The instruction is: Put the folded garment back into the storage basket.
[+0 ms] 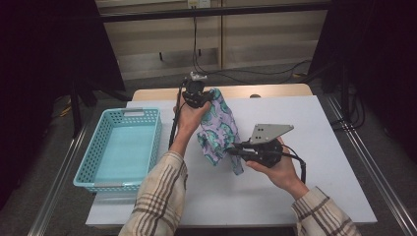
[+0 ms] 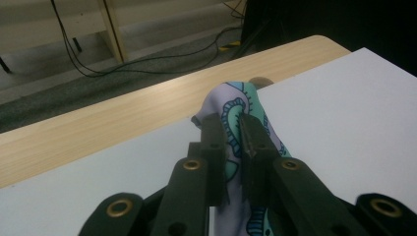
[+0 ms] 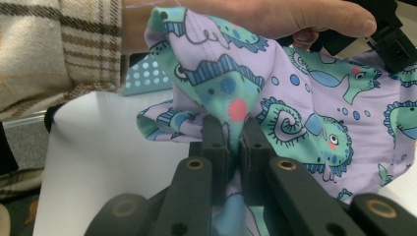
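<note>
A lilac cloth (image 1: 220, 129) printed with teal sea creatures hangs above the white table between both grippers. My left gripper (image 1: 209, 95) is shut on the cloth's upper far corner; in the left gripper view the cloth (image 2: 235, 114) is pinched between the black jaws of that gripper (image 2: 232, 129). My right gripper (image 1: 232, 149) is shut on the cloth's lower near edge, and in the right gripper view the cloth (image 3: 275, 93) bunches between the jaws of this gripper (image 3: 232, 129). The left hand (image 3: 275, 17) shows there above the cloth.
A light blue plastic basket (image 1: 153, 138) stands at the table's left side. The white board (image 1: 319, 147) covers a wooden table (image 1: 275, 91). Cables (image 1: 236, 73) run across the floor behind. Metal rails (image 1: 373, 167) flank the table.
</note>
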Demonstrator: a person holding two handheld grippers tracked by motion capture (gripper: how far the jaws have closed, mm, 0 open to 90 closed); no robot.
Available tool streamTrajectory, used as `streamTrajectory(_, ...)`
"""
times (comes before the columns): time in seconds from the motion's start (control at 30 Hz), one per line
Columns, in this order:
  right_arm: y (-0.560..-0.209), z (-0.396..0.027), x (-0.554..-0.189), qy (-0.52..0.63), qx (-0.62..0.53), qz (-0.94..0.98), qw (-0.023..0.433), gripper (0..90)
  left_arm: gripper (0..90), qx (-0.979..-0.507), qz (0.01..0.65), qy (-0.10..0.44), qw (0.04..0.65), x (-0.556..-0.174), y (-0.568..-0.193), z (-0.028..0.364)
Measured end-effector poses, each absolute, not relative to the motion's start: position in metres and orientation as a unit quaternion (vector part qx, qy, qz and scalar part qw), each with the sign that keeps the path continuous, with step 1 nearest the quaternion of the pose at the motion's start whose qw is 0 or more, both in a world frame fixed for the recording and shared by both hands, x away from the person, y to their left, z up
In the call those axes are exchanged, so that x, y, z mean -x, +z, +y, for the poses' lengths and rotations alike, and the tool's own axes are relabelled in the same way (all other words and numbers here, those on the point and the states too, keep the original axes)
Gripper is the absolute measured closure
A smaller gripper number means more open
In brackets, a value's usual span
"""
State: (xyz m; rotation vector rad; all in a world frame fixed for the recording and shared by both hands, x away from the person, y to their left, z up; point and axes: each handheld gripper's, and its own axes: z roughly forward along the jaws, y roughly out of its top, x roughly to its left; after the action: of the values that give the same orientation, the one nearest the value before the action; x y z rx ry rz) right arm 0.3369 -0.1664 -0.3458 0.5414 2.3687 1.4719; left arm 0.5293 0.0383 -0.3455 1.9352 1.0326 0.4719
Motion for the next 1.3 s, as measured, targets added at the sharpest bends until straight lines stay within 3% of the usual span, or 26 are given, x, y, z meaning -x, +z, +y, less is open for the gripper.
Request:
streamTrajectory(0.43,-0.335,-0.148,-0.339,0.529,-0.168,0.819,0.146,84.6,82.4,-0.770,0.415,0.204,0.439,-0.525,-0.331,0.057)
streamTrajectory(0.47,-0.335,-0.148,-0.339,0.529,-0.168,0.819,0.146,84.6,82.4,-0.785,0.404,0.206,0.421,-0.526,-0.328,0.061)
streamTrajectory(1.3,-0.318,-0.112,-0.347,0.551,-0.139,0.812,0.136,84.6,82.4,-0.754,0.429,0.222,0.445,-0.524,-0.313,0.092)
